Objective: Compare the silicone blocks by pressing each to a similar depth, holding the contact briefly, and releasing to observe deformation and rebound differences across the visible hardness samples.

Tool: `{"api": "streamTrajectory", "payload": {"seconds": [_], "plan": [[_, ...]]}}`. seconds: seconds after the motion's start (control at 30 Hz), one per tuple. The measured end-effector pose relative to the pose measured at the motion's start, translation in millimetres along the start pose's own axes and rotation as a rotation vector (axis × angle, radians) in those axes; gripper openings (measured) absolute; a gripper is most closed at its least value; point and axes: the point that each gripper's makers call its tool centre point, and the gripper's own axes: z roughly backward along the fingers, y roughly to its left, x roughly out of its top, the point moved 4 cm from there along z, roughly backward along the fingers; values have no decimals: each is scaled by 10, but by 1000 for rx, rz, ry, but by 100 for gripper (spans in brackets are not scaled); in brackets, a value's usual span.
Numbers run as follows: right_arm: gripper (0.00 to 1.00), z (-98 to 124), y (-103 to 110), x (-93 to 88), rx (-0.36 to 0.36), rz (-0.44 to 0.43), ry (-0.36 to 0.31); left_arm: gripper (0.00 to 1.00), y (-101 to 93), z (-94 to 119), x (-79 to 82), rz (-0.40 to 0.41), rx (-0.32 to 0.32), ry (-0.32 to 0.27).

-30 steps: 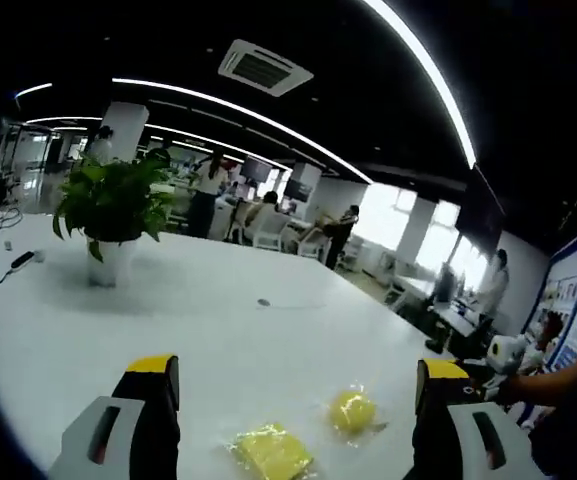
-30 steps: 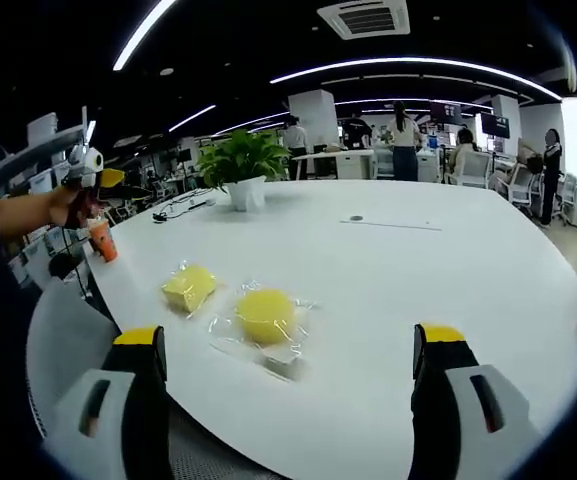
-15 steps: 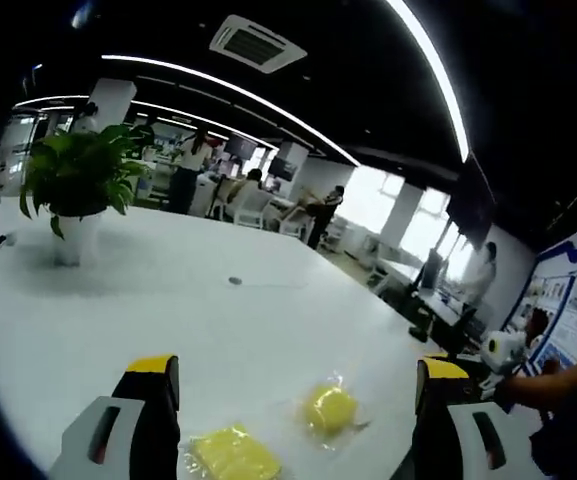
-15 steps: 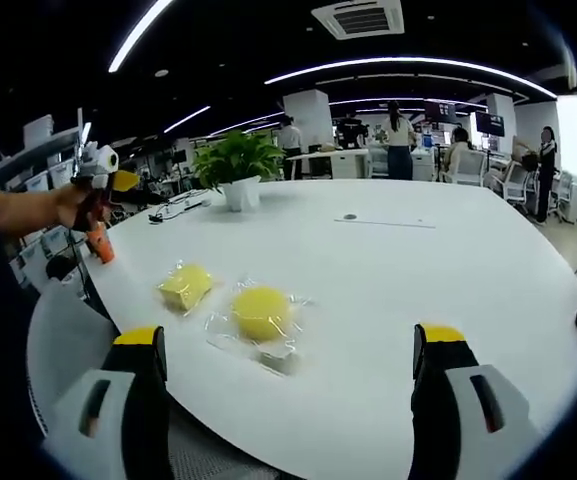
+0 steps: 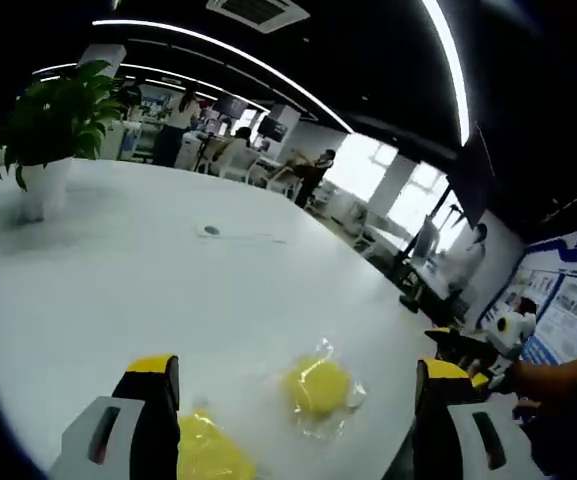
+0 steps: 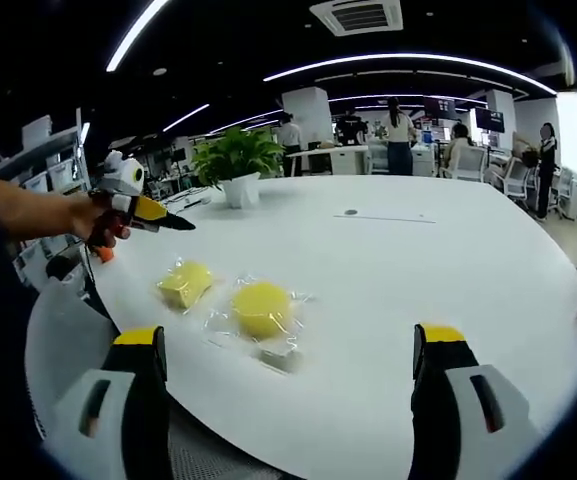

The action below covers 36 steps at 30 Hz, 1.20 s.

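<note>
- White table, broad with a curved edge.
- Potted plant in a white pot, at the table's far side; seen too at.
- Small dark disc on the table, a thin cable running from it.
- People standing among desks beyond.
- Ceiling vent between curved light strips.

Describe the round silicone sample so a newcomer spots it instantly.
On the big white table, look near the edge closest to the person, well in front of the potted plant. Two yellow pieces lie there in clear wrap: the round sample is the disc-shaped one, beside the square block.
</note>
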Motion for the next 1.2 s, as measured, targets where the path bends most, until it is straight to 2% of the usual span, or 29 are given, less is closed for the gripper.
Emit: {"api": "streamTrajectory", "payload": {"seconds": [0.27,0.4,0.47,0.57,0.73,1.03,1.13,1.2], "plan": [[96,-6,53,-45,4,-2,3,98,69,-336,-70,132,-23,21],[96,3,65,-41,2,-4,4,95,113,-527,-152,189,-34,49],[96,11,57,-43,-1,-8,3,93,135,-600,-228,212,-23,81],[96,41,55,-47,-7,-13,1,88,138,-692,-291,249,-27,90],[96,93,45,-128,-17,-30,8,73,185,-825,-400,304,-21,110],[96,130,37,-197,-25,-50,22,44,309,-966,-486,474,34,103],[96,135,9,-185,-32,-54,17,39,283,-1039,-522,514,1,135],[96,141,2,-168,-35,-56,13,29,280,-1049,-537,535,5,144]]}}
